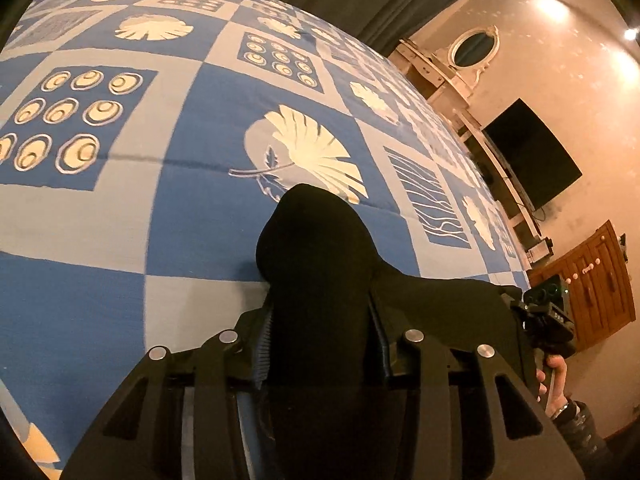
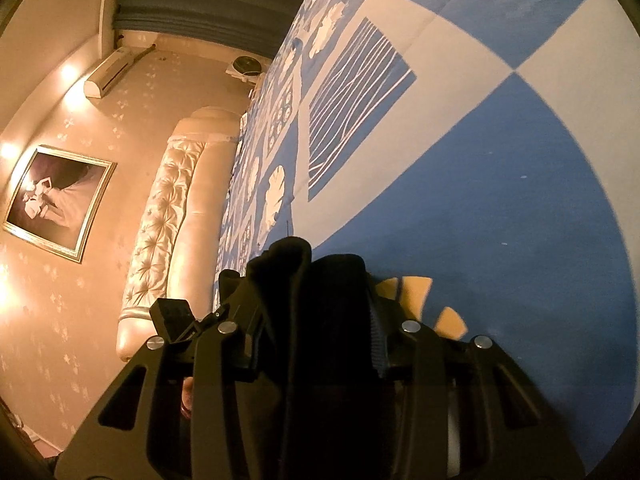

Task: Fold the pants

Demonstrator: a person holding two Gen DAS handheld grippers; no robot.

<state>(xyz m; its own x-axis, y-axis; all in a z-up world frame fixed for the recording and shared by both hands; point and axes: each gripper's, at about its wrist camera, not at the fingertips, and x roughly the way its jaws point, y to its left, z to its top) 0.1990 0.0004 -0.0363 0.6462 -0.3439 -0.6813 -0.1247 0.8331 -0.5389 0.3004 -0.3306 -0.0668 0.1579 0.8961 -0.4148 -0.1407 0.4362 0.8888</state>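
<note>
The black pants (image 1: 316, 248) are bunched between the fingers of my left gripper (image 1: 320, 340), which is shut on them above the blue and white bed cover (image 1: 160, 208). The cloth stretches right toward the other gripper (image 1: 548, 316), held in a hand. In the right wrist view my right gripper (image 2: 312, 344) is shut on a fold of the black pants (image 2: 296, 272), held above the bed cover (image 2: 500, 208). The rest of the pants is hidden under the grippers.
A padded cream headboard (image 2: 168, 208) runs along the bed's far side. A framed picture (image 2: 56, 200) and an air conditioner (image 2: 112, 72) hang on the wall. A dark TV (image 1: 532, 156), an oval mirror (image 1: 476, 46) and a wooden cabinet (image 1: 592, 280) stand beyond the bed edge.
</note>
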